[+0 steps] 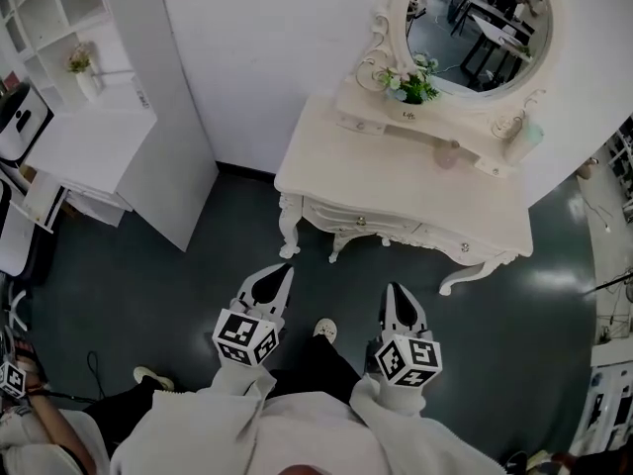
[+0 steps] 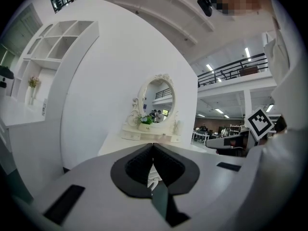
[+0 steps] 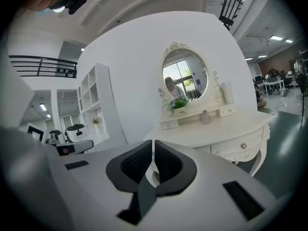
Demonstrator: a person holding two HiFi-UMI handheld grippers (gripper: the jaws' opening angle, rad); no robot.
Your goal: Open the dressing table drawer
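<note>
A cream dressing table with an oval mirror stands against the white wall ahead of me. Its front carries drawers with small knobs, one on the left and one on the right, and both drawers are closed. My left gripper and right gripper hang side by side over the dark floor, short of the table front and touching nothing. Both have their jaws shut and empty. In the right gripper view the drawer knob shows right of the jaws. The left gripper points at the table's left end.
A white shelf unit with a low cabinet stands at the left. On the table's raised shelf sit a small plant, a pink bottle and a pale jar. My shoe is between the grippers. Another person's hand is at the lower left.
</note>
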